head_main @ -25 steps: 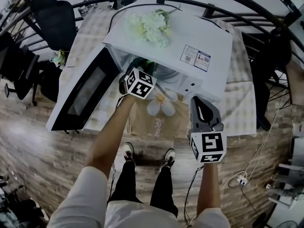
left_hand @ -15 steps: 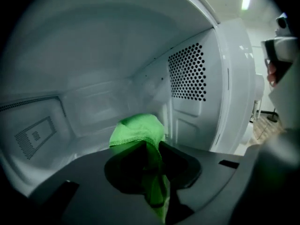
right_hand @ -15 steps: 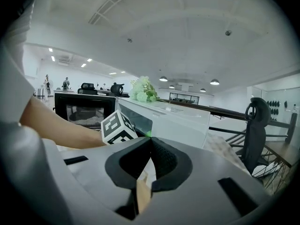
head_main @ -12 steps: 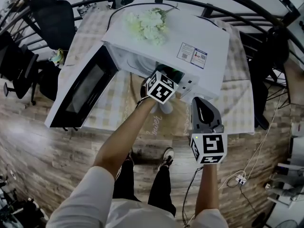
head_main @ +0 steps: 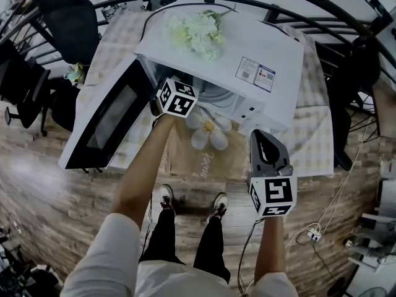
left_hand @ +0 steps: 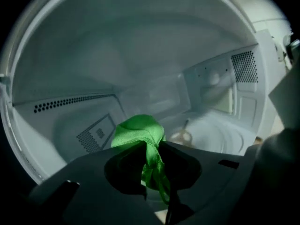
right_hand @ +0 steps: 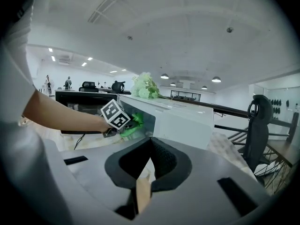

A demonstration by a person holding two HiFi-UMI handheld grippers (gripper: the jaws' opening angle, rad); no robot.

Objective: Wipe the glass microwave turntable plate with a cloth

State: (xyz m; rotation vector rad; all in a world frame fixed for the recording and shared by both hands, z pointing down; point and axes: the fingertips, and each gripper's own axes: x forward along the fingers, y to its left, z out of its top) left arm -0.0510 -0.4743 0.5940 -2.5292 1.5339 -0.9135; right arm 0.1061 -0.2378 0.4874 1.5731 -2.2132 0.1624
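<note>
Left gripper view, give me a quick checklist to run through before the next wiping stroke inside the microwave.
1. Microwave door swung wide open: ok.
2. Green cloth clamped between the fingers of the left gripper: ok.
3. Left gripper inside the microwave, with the turntable plate ahead of it: ok.
4. Cloth pressed flat on the plate: cannot tell, because the gripper body hides any contact.
5. Right gripper empty, fingers together, held outside the microwave: ok.
</note>
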